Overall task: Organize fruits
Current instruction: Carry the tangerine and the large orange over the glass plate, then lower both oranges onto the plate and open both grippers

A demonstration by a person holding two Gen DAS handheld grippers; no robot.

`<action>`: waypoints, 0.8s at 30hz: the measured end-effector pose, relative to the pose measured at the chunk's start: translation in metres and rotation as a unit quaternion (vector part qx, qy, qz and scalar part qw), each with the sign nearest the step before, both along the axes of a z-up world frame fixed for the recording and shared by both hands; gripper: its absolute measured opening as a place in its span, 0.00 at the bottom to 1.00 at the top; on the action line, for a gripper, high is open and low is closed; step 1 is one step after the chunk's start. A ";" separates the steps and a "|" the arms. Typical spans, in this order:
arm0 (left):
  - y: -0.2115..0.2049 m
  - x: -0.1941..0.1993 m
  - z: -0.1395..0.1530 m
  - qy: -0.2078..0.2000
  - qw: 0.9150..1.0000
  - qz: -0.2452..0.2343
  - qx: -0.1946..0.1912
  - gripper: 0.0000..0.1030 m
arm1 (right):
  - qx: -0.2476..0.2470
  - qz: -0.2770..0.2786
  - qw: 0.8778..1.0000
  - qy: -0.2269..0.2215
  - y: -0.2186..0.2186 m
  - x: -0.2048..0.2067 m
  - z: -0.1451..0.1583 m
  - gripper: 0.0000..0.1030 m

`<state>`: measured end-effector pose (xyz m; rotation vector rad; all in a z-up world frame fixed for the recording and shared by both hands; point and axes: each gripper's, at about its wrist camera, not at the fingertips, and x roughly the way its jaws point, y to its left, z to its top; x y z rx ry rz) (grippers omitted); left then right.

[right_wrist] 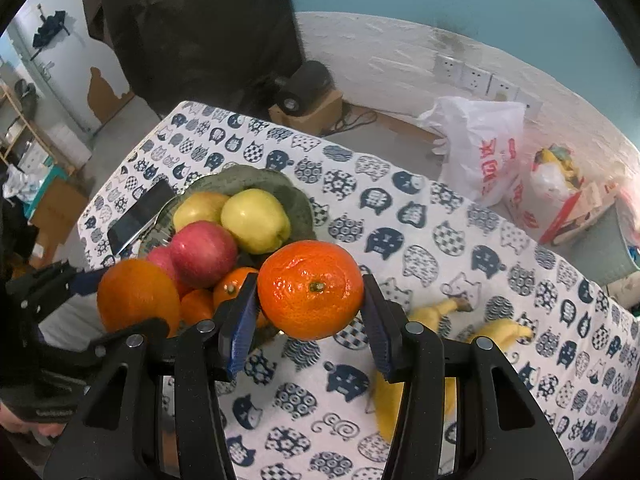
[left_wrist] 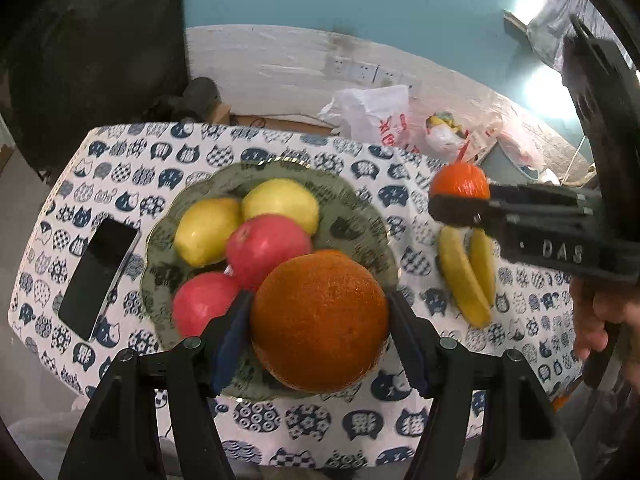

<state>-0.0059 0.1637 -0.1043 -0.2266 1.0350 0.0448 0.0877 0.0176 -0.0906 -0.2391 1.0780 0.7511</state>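
My left gripper (left_wrist: 320,300) is shut on a large orange (left_wrist: 320,322), held above the near side of a green plate (left_wrist: 360,208). On the plate lie two yellow apples (left_wrist: 280,200), two red apples (left_wrist: 268,244) and small mandarins (right_wrist: 234,286). My right gripper (right_wrist: 310,284) is shut on a mandarin (right_wrist: 310,290), held above the cat-print tablecloth (right_wrist: 400,208) just right of the plate (right_wrist: 296,200). The left gripper (right_wrist: 120,304) and its orange (right_wrist: 136,300) show at the left of the right wrist view. Bananas (left_wrist: 466,276) lie on the cloth right of the plate.
A black phone (left_wrist: 100,276) lies on the cloth left of the plate. Beyond the table's far edge, white plastic bags (right_wrist: 480,152) and a black speaker on a box (right_wrist: 304,88) stand by the wall. A hand (left_wrist: 600,320) holds the right gripper.
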 end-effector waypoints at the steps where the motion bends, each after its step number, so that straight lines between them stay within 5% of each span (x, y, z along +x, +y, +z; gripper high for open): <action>1: 0.002 -0.002 -0.002 0.003 1.000 0.001 0.001 0.67 | 0.000 0.002 1.000 0.003 0.004 0.000 -0.002 0.47; 16: 0.028 -0.006 -0.052 0.074 0.997 0.033 -0.014 0.67 | -0.009 0.020 0.999 0.030 0.044 0.005 -0.030 0.47; 24: 0.029 -0.002 -0.049 0.059 0.997 0.044 -0.003 0.67 | -0.023 0.027 0.999 0.034 0.055 0.006 -0.046 0.47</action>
